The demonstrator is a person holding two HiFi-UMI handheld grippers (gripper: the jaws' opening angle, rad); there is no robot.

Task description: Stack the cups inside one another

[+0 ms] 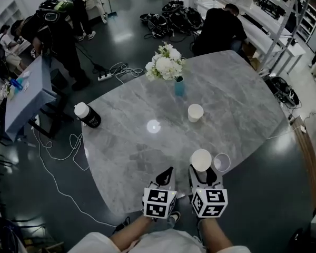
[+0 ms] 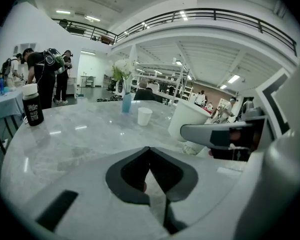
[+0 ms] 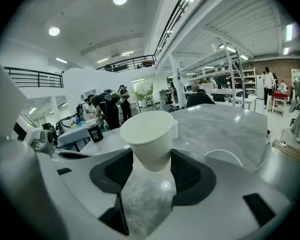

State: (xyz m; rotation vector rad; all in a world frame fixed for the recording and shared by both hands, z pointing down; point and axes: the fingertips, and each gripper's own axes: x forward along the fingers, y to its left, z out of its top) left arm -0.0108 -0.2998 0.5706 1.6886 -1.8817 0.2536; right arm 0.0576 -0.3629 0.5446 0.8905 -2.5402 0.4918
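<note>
My right gripper [image 1: 202, 172] is shut on a white paper cup [image 1: 201, 159], held upright just above the table near its front edge. In the right gripper view the jaws press both sides of that cup [image 3: 149, 139]. A second white cup [image 1: 195, 112] stands upright further back at the table's middle, also seen as the far cup [image 2: 144, 116]. A clear plastic cup [image 1: 221, 162] sits right beside the held cup. My left gripper [image 1: 167, 174] is shut and empty, just left of the right one; its jaw tips meet in the left gripper view [image 2: 150, 151].
A blue vase of white flowers [image 1: 178, 84] stands behind the far cup. A black bottle with a white cap [image 1: 87, 115] is at the table's left edge. The grey marble table [image 1: 242, 104] is rounded. People, cables and shelving surround it.
</note>
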